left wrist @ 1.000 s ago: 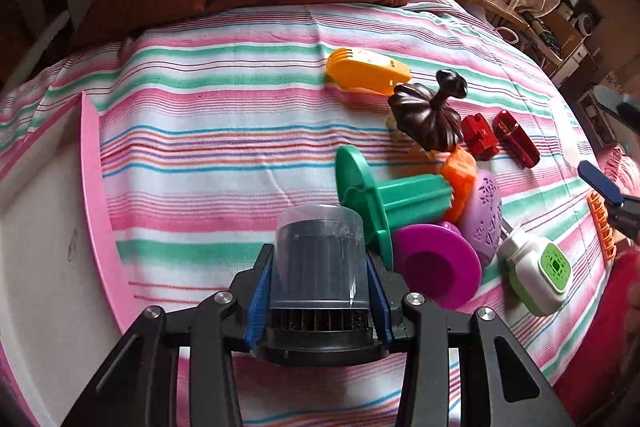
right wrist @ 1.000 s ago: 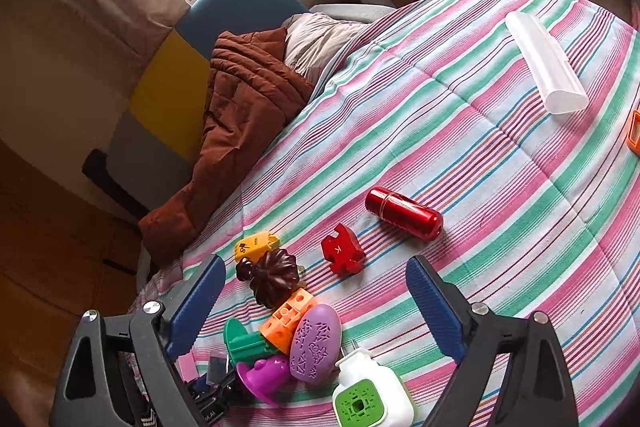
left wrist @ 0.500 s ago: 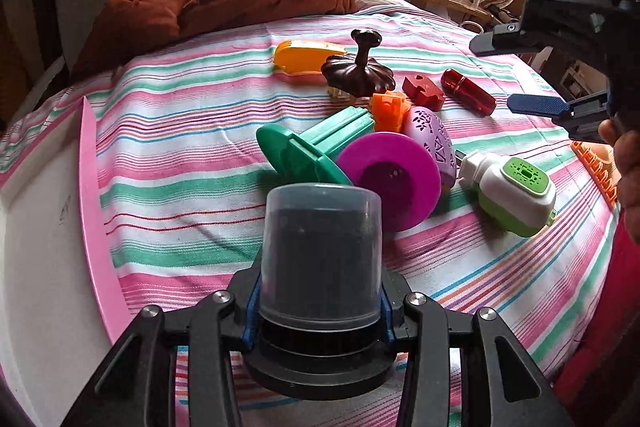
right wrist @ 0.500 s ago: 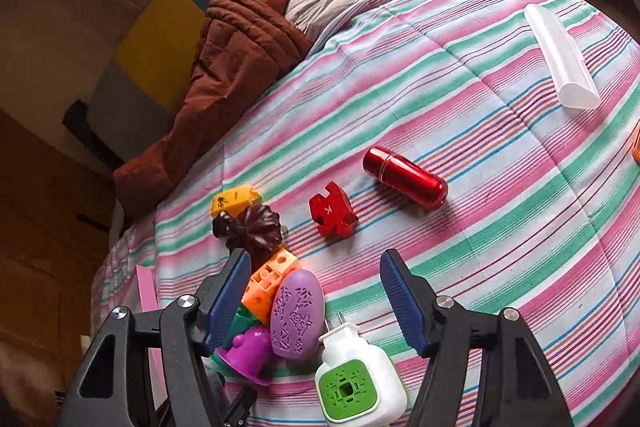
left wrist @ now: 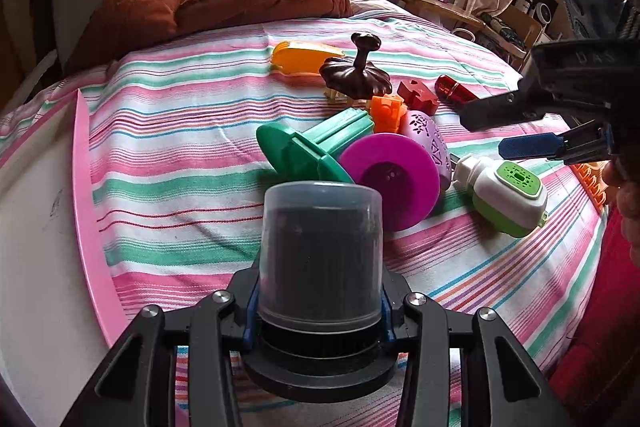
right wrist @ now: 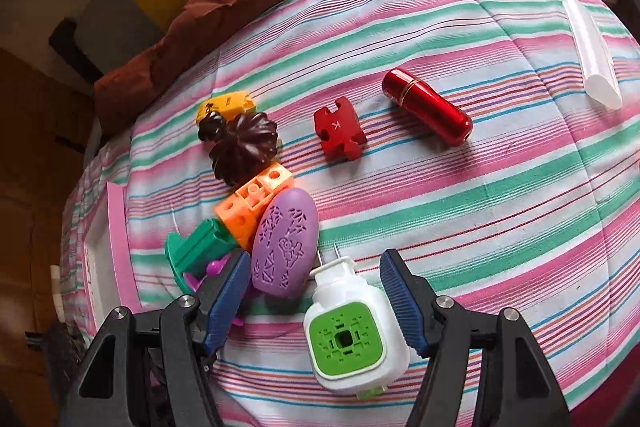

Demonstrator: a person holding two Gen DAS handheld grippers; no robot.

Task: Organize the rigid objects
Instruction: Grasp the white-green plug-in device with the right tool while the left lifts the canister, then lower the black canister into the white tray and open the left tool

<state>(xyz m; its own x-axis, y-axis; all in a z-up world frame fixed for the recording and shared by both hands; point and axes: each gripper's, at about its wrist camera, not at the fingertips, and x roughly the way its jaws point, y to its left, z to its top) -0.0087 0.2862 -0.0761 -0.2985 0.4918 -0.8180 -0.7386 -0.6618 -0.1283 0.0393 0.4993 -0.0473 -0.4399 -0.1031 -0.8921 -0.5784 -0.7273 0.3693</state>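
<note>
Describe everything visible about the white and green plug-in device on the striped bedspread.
The plug-in device looks like glossy white plastic, with a rounded-square green face perforated by small slots around a dark centre hole. Two metal prongs project from its narrower end, near the purple oval case. It lies on the striped bedspread, green face up, between the open pads of the right hand-held gripper, which do not press it.
</note>
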